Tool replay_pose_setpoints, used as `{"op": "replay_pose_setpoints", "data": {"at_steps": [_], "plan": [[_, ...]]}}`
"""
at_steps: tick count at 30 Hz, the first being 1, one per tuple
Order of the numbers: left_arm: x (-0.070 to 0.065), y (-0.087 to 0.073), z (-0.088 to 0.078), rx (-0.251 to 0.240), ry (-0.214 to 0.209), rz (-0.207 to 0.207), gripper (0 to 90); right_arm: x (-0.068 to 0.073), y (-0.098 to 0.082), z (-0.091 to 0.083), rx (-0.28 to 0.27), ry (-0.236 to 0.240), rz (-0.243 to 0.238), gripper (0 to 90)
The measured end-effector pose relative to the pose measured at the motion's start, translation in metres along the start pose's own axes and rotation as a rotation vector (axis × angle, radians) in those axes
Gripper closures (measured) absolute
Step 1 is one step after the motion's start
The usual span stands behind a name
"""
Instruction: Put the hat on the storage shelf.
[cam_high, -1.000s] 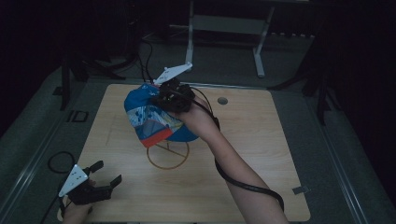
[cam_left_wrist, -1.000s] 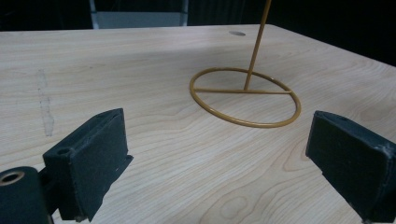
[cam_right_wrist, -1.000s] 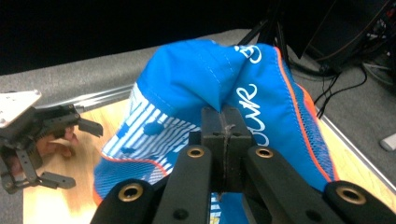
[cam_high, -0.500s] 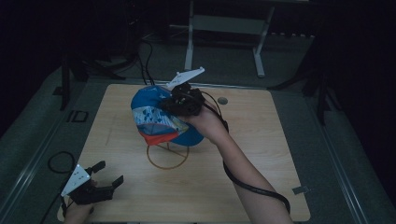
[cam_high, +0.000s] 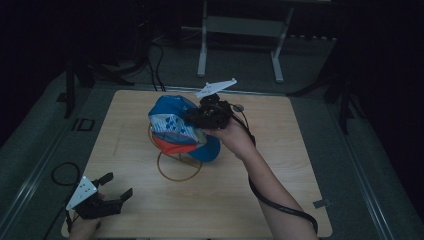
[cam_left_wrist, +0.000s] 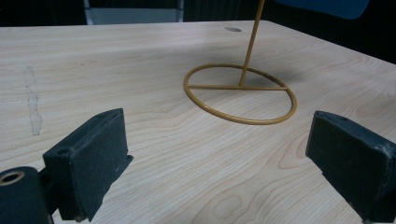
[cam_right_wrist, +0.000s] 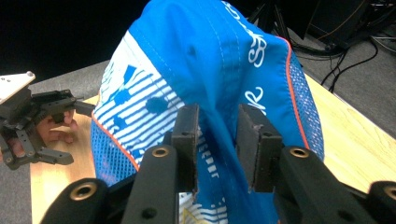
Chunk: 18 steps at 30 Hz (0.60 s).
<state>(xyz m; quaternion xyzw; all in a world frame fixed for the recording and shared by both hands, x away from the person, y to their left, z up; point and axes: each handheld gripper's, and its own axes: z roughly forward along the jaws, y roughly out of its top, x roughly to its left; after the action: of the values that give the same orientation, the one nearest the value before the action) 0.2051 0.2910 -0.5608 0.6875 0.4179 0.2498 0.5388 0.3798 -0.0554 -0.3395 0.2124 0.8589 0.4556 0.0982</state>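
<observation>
Right gripper pinches blue-and-white mesh cap above gold wire stand; lower squarely. Left gripper gapes, idle.

Light wooden table; gold wire stand standing on it, mid-table.

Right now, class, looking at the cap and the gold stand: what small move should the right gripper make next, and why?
Probably lower the cap a little onto the stand. The right gripper is shut on its fabric, holding it over the post, while the left gripper rests open near the table's corner.
</observation>
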Motion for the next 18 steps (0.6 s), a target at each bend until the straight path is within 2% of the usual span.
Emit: {"op": "replay_pose_setpoints", "data": {"at_steps": [12, 14, 18], "plan": [[0.000, 0.000, 0.000, -0.001, -0.001, 0.000, 5.9, -0.013, -0.025, -0.025, -0.046, -0.009, 0.050, 63.6], [-0.001, 0.000, 0.001, -0.002, -0.002, -0.001, 5.9, -0.014, -0.029, -0.029, -0.058, -0.012, 0.052, 59.8], [-0.001, 0.000, 0.001, 0.000, -0.002, 0.003, 5.9, -0.014, -0.038, -0.037, -0.079, -0.011, 0.050, 46.1]]}}
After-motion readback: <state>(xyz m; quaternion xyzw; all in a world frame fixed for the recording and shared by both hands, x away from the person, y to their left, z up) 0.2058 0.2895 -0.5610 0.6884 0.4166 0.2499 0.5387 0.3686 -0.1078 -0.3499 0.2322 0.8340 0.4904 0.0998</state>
